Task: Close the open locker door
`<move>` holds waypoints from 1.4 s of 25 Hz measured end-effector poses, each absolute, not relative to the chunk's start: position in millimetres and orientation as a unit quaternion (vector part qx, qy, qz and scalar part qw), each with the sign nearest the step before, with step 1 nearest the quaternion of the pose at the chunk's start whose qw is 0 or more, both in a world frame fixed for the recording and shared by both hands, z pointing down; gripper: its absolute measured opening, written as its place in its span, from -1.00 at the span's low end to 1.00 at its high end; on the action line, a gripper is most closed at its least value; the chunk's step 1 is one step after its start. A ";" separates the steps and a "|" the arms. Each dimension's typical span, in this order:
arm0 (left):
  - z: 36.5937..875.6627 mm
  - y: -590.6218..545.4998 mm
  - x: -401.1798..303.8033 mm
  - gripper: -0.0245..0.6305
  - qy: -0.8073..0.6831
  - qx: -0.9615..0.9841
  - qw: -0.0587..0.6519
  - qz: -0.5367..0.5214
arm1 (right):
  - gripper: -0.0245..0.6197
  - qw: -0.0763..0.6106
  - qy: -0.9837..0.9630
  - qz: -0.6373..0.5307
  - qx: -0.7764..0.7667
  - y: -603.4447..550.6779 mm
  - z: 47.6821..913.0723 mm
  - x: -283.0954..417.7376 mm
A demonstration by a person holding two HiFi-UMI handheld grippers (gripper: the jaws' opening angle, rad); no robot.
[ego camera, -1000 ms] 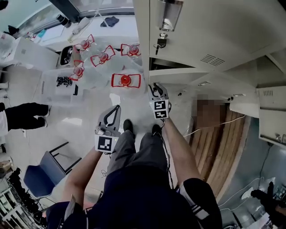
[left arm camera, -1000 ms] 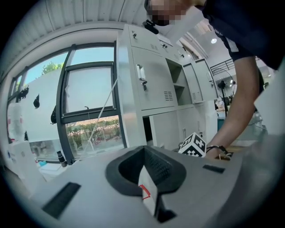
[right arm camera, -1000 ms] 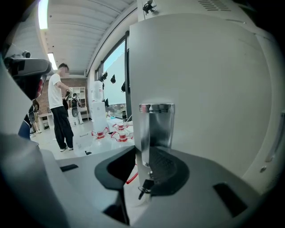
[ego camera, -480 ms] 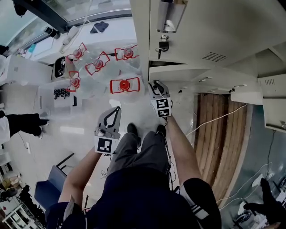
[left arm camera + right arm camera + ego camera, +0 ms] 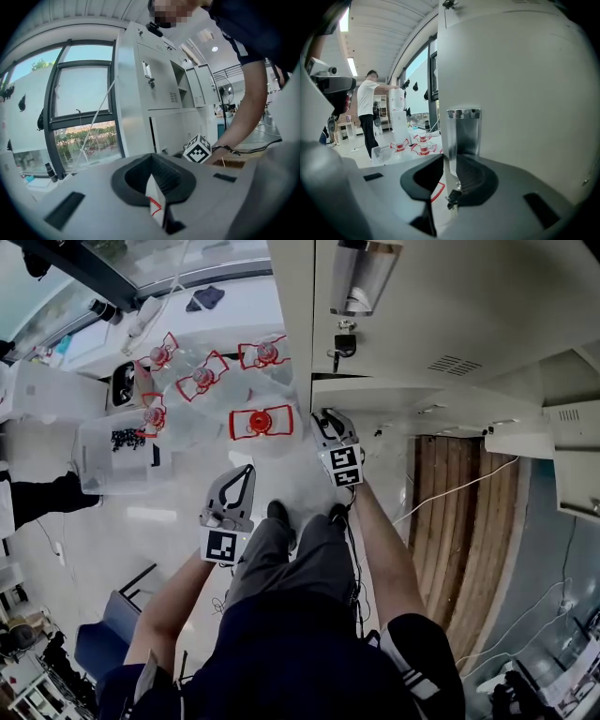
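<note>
One locker door [image 5: 298, 324], maybe five bottles [image 5: 262, 422]

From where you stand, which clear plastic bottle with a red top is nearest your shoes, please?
The clear plastic red-topped bottle beside the pale metal locker; the other four stand farther off.

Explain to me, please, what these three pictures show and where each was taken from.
A person stands by lockers, holding two hand-held claws. One picture looks down from a camera on the head; the other two look along each claw. The right claw has just been closing on the edge of the open locker door, which sits between its jaws. The left claw is shut and empty. Clear bottles with red tops stand on the floor.
</note>
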State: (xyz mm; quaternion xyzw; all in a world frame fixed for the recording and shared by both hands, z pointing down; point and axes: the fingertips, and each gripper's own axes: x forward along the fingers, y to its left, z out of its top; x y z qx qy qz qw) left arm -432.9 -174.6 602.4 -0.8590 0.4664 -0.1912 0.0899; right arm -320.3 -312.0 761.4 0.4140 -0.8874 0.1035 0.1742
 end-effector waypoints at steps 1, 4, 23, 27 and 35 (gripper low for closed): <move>602.4 -174.6 -431.8 -0.92 0.465 -0.860 0.091 -0.192 | -0.66 0.175 -0.887 0.103 0.415 -312.4 761.4 -320.2; 602.4 -174.7 -430.7 -0.92 0.461 -0.861 0.095 -0.190 | -0.67 0.176 -0.887 0.100 0.415 -312.3 761.7 -320.6; 611.7 -176.5 -440.3 -0.92 0.476 -0.860 0.065 -0.168 | -0.78 0.171 -0.864 0.064 0.469 -325.6 758.9 -315.7; 613.0 -176.5 -445.2 -0.92 0.475 -0.861 0.067 -0.169 | -0.78 0.170 -0.853 0.063 0.490 -329.1 758.8 -315.5; 616.2 -175.5 -454.0 -0.92 0.493 -0.858 0.034 -0.140 | -0.76 0.184 -0.818 0.051 0.543 -332.0 758.0 -314.1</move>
